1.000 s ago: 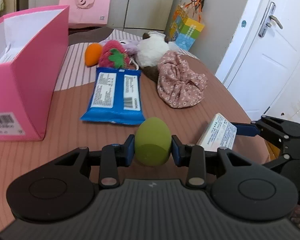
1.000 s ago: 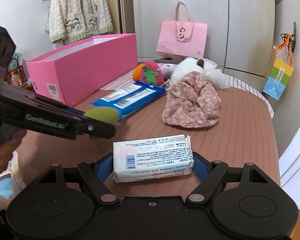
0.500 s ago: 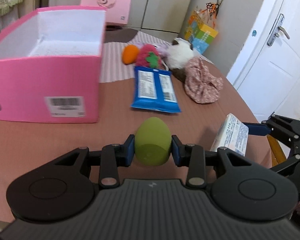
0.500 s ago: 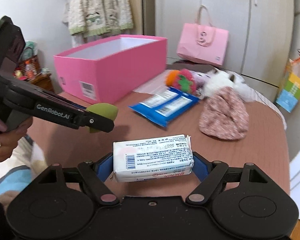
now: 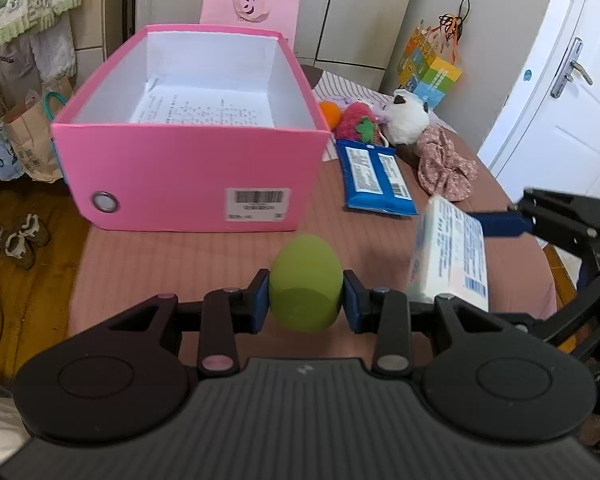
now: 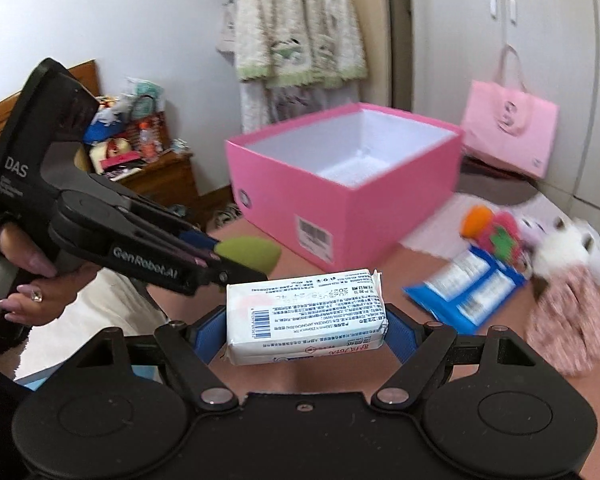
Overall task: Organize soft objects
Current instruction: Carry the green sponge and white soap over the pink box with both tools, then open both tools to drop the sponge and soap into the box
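My left gripper is shut on a green egg-shaped sponge, held above the table in front of the open pink box. My right gripper is shut on a white tissue pack, also seen at the right of the left wrist view. The sponge and the box also show in the right wrist view. On the table lie a blue wipes pack, a floral fabric cap, a white plush, a strawberry plush and an orange plush.
The box holds only a printed paper sheet. A pink paper bag stands behind it. Shoes and bags lie on the floor at the left. A white door is at the right.
Both grippers have risen and swung left toward the pink box, each still holding its object. The box now fills the middle of both views and its inside shows.
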`<act>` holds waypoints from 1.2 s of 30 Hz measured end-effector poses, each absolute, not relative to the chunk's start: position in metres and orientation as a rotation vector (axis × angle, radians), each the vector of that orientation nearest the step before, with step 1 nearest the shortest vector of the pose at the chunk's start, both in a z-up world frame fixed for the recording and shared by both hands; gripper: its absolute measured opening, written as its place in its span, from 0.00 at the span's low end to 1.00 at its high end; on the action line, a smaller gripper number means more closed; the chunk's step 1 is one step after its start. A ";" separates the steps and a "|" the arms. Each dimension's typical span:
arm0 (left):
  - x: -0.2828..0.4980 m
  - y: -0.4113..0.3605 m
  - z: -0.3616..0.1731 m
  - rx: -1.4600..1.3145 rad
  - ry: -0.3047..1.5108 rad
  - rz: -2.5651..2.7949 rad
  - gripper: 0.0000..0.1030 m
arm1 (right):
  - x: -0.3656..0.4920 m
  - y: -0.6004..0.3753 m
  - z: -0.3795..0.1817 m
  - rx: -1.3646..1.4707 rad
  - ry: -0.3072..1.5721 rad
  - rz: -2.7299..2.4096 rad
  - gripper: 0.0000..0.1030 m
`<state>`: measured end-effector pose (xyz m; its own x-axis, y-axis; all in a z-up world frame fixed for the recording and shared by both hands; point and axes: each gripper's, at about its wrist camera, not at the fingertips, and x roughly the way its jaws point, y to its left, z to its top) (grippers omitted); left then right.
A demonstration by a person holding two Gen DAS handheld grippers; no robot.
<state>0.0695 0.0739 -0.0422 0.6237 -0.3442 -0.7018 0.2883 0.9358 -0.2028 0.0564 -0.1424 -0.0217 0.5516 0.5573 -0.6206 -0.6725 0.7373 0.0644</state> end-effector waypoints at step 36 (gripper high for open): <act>0.365 0.105 -0.017 -0.108 0.938 -0.227 0.35 | 0.341 -0.029 -0.020 -0.599 0.758 0.767 0.82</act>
